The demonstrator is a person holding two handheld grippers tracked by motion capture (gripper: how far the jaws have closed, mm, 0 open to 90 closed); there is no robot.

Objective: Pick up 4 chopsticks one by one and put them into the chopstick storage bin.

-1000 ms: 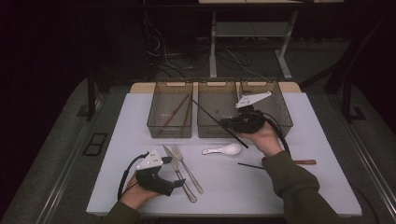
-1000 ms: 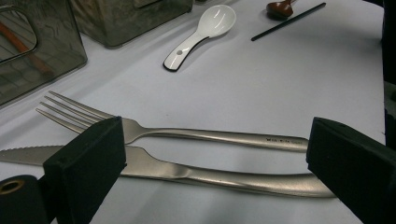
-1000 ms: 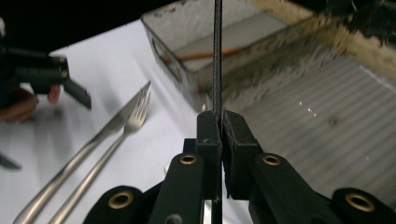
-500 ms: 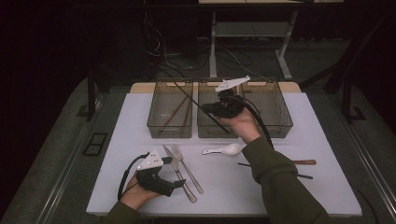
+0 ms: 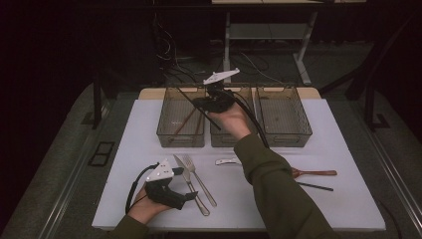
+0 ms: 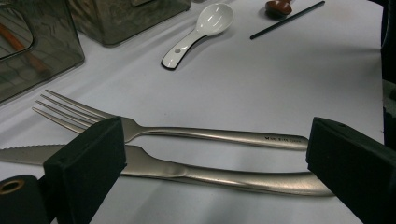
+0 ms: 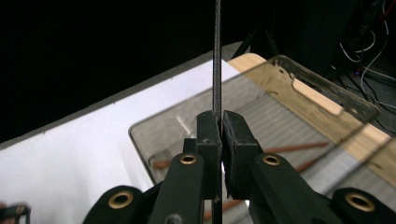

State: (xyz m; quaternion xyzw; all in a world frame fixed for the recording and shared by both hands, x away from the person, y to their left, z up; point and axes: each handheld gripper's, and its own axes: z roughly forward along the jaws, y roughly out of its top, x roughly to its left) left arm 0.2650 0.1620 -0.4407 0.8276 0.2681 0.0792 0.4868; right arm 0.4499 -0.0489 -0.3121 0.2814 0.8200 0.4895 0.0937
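My right gripper point(image 5: 203, 103) is held up over the three clear bins, at the seam between the left bin point(image 5: 170, 140) and the middle bin point(image 5: 222, 141). In the right gripper view the right gripper point(image 7: 220, 135) is shut on a thin black chopstick point(image 7: 217, 56), which runs straight up between the pads, above the left bin point(image 7: 140, 135). Brown chopsticks point(image 5: 186, 122) lie in that bin. My left gripper point(image 5: 186, 196) rests near the table's front, open, its jaws either side of a steel knife point(image 6: 196, 170) and beside a fork point(image 6: 187, 133).
A white spoon point(image 5: 226, 161) lies mid-table. To the right lie a brown spoon point(image 5: 313, 173) and a second black chopstick point(image 5: 316, 186). The right bin point(image 5: 283, 117) stands at the back right. The white mat's front edge is close to my left hand.
My right gripper has carried the black chopstick leftward and a little up, from over the right bin to the left and middle bins. The left gripper has stayed put.
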